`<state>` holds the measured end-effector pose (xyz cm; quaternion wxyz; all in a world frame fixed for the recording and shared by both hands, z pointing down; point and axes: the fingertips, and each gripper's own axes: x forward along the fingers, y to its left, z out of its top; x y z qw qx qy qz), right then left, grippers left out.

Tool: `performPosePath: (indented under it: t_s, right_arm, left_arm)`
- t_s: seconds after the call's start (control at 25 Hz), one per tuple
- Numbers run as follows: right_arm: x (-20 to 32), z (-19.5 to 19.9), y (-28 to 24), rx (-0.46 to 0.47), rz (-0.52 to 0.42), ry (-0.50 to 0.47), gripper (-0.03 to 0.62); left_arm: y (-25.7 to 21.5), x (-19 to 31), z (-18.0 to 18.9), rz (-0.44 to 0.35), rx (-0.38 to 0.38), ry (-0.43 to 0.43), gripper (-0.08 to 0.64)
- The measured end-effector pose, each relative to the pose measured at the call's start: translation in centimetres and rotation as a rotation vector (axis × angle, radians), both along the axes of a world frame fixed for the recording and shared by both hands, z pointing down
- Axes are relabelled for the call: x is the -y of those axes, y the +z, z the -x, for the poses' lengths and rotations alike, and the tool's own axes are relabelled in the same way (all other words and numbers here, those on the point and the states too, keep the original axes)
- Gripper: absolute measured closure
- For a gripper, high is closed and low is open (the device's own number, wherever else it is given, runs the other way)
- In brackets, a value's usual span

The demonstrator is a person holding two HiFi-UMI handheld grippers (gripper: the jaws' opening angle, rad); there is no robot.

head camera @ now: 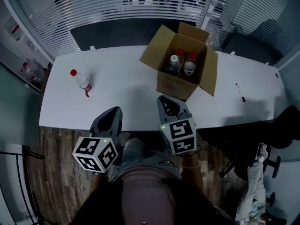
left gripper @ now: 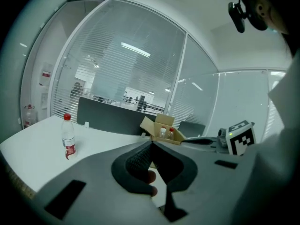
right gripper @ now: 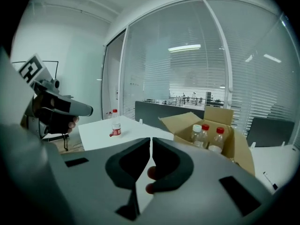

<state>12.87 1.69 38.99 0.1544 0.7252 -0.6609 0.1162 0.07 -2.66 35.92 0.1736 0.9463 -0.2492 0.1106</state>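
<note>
Right, both grippers are hanging over the near edge of the white table point(head camera: 117, 102), each clenched on nothing. The left gripper point(head camera: 114, 110) is pressing its jaws tip to tip. The right gripper point(head camera: 165, 99) is doing the same just in front of the cardboard box point(head camera: 174, 86). That one box is sitting open near the table's middle with its flaps spread. It is carrying three bottles upright: a white-capped bottle point(head camera: 174, 60), a rear red-capped bottle point(head camera: 180, 52) and a right red-capped bottle point(head camera: 192, 56). Out to the left, well apart from the box, a lone bottle point(head camera: 82, 82) with a red cap is standing on the tabletop. That is making four bottles in all. Far right, one black pen point(head camera: 240, 93) is lying on the table.
</note>
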Motion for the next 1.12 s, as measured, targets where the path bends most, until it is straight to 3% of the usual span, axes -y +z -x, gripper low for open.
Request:
performPosePath:
  t_s: [0.6,1.12]
  right_arm:
    - [-0.8,-6.2,-0.1,0.034,-0.009,0.236,0.555]
    - [1.5,-8.3,-0.8,0.050,-0.029,0.345,0.555]
  left_arm:
    - [-0.3,1.9,-7.6,0.003,0.015,0.249,0.552]
    - [-0.1,5.3,-10.6,0.034,0.027,0.364,0.552]
